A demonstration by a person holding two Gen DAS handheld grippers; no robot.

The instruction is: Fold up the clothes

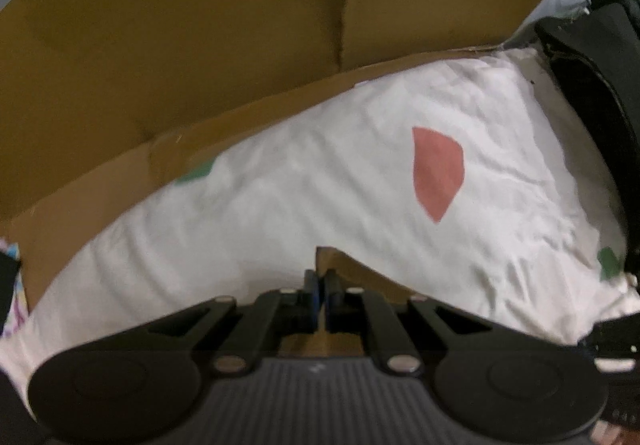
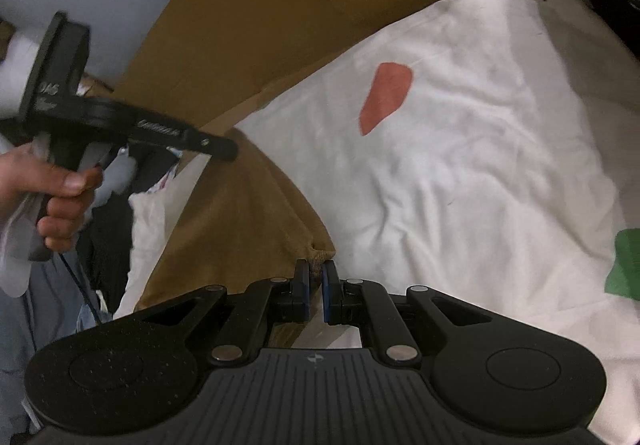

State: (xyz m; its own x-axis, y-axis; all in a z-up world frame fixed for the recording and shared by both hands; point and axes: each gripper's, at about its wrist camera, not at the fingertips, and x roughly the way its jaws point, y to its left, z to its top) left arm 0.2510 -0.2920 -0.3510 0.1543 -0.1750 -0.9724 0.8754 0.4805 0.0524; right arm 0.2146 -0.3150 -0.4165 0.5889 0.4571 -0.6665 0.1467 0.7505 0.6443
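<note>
A tan-brown garment [image 2: 248, 221] hangs stretched between my two grippers over a white sheet [image 2: 460, 173] with a red patch [image 2: 386, 95]. My right gripper [image 2: 316, 269] is shut on a ribbed corner of the garment. My left gripper [image 1: 321, 277] is shut on another edge of the garment [image 1: 360, 273]; the left tool also shows in the right wrist view [image 2: 120, 125], held by a hand. The cloth drapes from its far end down to my right gripper.
Brown cardboard [image 1: 200, 45] stands behind the white sheet. Green patches [image 2: 624, 265] mark the sheet's right side. A dark object [image 1: 592, 85] lies at the right edge. A pile of mixed clothes [image 2: 100, 245] lies at the left.
</note>
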